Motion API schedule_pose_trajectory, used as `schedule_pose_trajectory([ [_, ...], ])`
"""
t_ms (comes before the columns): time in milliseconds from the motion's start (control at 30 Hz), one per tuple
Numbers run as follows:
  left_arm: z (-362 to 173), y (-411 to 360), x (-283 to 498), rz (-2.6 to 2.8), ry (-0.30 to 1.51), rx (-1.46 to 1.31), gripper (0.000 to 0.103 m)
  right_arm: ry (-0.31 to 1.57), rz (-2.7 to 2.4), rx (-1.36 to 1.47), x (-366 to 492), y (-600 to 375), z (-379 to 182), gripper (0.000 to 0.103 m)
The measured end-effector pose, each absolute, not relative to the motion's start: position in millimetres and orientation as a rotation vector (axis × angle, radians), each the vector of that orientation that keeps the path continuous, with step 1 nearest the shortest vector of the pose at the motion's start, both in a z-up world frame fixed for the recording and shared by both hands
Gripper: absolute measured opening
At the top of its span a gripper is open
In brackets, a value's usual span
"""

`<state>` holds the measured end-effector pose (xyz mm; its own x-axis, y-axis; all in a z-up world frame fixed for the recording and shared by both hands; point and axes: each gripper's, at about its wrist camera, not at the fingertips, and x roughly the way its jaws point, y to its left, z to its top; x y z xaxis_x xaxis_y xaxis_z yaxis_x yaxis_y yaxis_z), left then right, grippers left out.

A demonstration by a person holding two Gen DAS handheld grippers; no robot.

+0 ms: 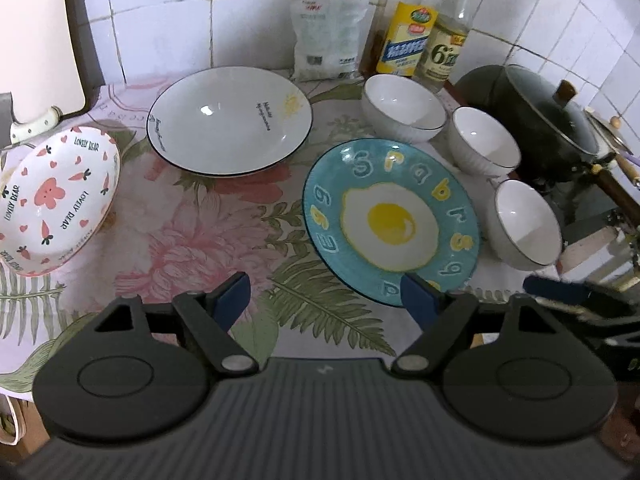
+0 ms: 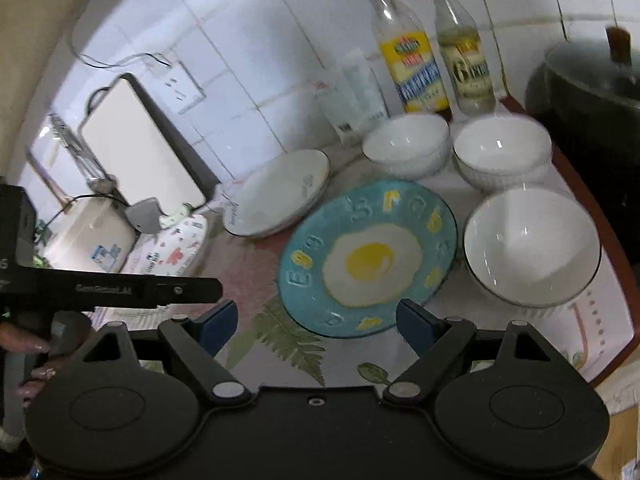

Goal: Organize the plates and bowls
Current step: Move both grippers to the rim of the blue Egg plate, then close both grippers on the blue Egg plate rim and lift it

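White tiles are backing a floral cloth point(image 1: 192, 240). Both the left gripper point(image 1: 326, 300) and the right gripper point(image 2: 316, 322) are hovering with fingers spread wide, gripping nothing, just before the egg plate point(image 1: 390, 220). Three bowls point(image 1: 526, 226) are sitting right of it, two plates point(image 1: 230, 120) left.

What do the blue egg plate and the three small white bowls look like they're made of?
Egg plate: likely glazed ceramic, with a glossy, hand-painted-looking surface showing highlights. White bowls: probably glazed ceramic or porcelain, with shiny insides, ribbed outsides and thin dark rims. Melamine can't be ruled out.
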<state>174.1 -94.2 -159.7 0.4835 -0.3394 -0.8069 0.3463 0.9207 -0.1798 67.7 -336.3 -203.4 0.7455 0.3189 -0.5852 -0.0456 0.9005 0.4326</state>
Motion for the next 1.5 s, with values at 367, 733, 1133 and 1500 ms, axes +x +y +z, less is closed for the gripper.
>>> schedule_pose_trajectory([
  [367,-212,-114,206,-0.387,1.023,-0.016,0.064,0.729,0.068,0.473,112,-350,-272,0.088],
  [733,-230,-130,223,-0.375,1.03,-0.019,0.044,0.63,0.001,0.432,125,-344,-275,0.067],
  [1133,-243,-133,230,-0.378,1.035,-0.079,0.022,0.68,-0.061,0.36,129,-350,-272,0.028],
  [1500,-224,-126,206,-0.378,0.986,0.025,0.022,0.72,-0.009,0.381,118,-339,-258,0.027],
])
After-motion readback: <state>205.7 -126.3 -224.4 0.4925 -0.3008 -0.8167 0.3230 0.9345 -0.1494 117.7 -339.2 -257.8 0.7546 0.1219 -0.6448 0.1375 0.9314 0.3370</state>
